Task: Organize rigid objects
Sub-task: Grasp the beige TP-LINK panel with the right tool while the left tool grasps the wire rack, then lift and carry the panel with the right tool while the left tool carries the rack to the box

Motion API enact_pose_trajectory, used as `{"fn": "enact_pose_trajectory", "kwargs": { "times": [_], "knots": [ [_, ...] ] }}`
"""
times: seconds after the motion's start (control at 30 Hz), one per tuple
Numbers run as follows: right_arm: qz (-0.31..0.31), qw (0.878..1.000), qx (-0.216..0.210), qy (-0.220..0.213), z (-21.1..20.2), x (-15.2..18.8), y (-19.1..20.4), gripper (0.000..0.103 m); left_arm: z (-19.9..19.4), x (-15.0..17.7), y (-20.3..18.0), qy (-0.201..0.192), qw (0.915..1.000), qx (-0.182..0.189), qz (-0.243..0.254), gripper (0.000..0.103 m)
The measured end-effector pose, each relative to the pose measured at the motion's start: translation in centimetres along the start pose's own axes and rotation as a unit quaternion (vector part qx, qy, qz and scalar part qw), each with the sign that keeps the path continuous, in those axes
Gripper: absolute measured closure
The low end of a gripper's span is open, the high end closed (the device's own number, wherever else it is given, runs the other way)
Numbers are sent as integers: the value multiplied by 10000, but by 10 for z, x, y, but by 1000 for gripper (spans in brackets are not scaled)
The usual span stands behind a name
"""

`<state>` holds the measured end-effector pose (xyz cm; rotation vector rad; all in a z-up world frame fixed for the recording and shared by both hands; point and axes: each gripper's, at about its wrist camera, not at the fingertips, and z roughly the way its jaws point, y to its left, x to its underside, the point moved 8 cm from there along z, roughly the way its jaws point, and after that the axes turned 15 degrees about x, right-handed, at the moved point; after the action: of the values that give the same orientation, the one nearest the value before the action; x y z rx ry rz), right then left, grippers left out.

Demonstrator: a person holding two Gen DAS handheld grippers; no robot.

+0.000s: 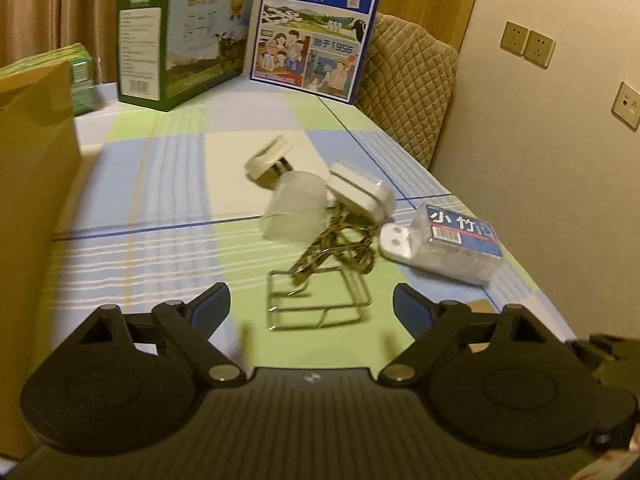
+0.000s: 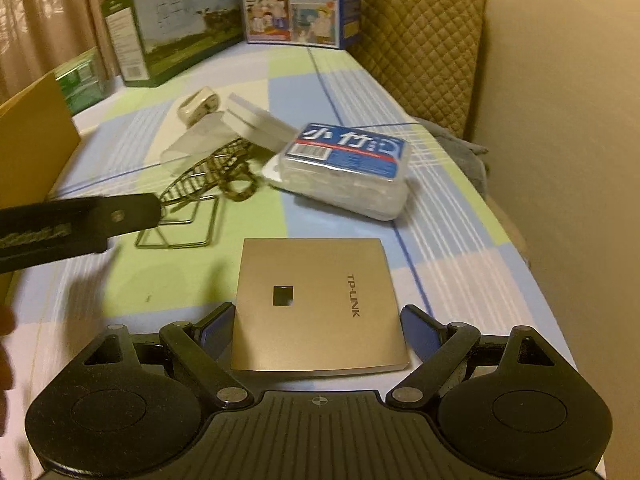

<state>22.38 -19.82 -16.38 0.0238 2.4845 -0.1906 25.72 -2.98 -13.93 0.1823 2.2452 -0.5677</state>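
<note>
Left wrist view: left gripper (image 1: 312,306) spread wide, holding nothing; bent silver wire stand (image 1: 318,300) lies on the checked tablecloth (image 1: 160,200) between its fingers.
Right wrist view: right gripper (image 2: 316,330) gaping, its fingers flanking the flat gold TP-LINK panel (image 2: 316,308), pads apart from it.
Beyond: clear plastic box with blue label (image 2: 344,168).

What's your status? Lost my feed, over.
Left gripper open, empty, over wire stand. Right gripper open around TP-LINK panel, not clamped. Nothing blocking.
</note>
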Motion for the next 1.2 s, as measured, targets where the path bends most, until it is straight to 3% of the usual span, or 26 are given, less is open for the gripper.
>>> {"fn": "enact_pose_trajectory", "kwargs": {
  "times": [0.17,0.3,0.33,0.5,0.77,0.8,0.87,1.2],
  "knots": [
    [18,10000,18,47,3,1,-1,18,26,-2,1,127,9995,-268,62,17],
    [14,10000,33,23,4,1,0,18,33,-1,7,196,9986,-455,157,30],
    [17,10000,34,21,4,1,0,18,34,2,7,264,9983,-472,198,38],
    [38,10000,15,23,4,0,0,18,11,17,13,416,9973,-492,361,38],
    [-180,9994,-294,-52,-4,3,20,18,-61,64,26,568,9950,-711,412,38],
    [-228,9992,-320,-54,-5,4,23,18,-66,68,28,556,9947,-765,400,33],
    [-341,9990,-296,-74,-5,7,30,18,-71,71,31,504,9948,-801,371,27],
    [-534,9983,-128,-216,3,9,36,14,-62,67,30,385,9938,-759,710,24]
  ]
}}
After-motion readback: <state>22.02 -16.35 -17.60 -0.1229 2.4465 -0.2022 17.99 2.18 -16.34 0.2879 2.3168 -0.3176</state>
